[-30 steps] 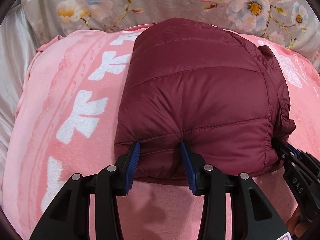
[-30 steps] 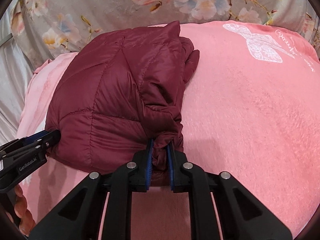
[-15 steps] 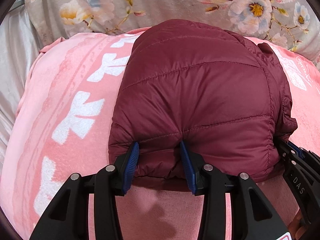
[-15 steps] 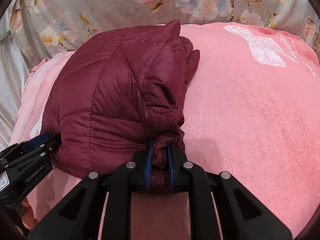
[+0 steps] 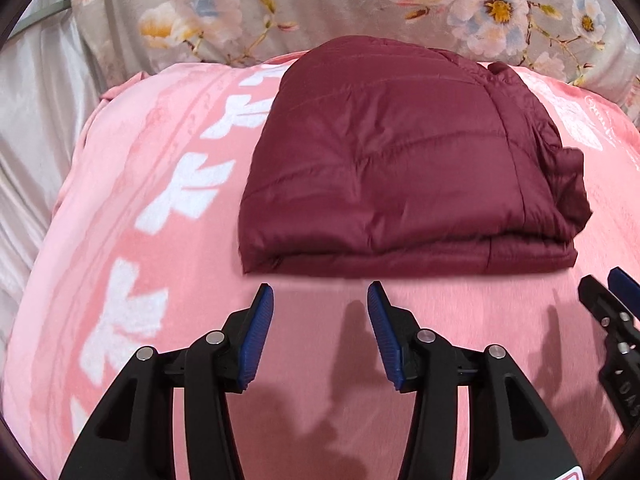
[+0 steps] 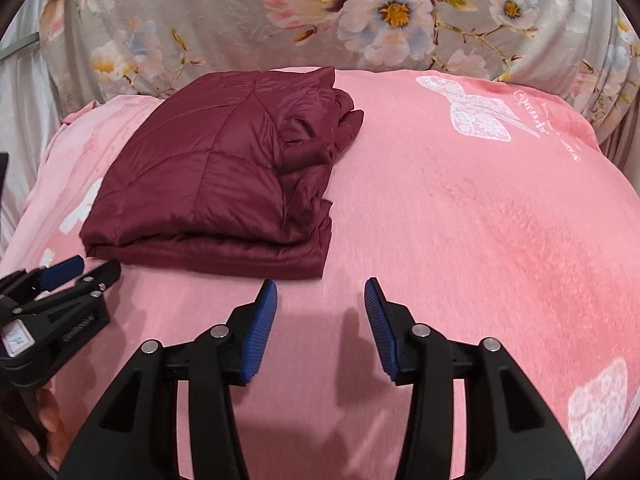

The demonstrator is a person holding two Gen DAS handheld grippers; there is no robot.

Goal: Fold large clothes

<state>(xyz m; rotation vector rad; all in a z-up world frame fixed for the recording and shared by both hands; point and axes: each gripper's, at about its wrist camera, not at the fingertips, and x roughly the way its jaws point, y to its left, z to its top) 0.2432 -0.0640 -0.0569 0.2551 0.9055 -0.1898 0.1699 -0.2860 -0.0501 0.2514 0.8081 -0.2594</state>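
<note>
Pink blanket (image 6: 460, 220), white butterfly prints; grey floral cloth (image 6: 240, 20) behind.

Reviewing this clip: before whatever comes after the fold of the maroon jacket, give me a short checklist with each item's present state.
1. Left gripper free of the fabric: ok, jaws opening, nothing between them.
2. Right gripper free of the fabric: ok, jaws opening, nothing between them.
3. Maroon jacket lies as one folded bundle on the pink blanket: ok.
4. Near edge straight and stacked: ok.
5. Right side tidy: not ok, bunched layers stick out there.
6. Far edge aligned: cannot tell, hidden behind the bundle.
</note>
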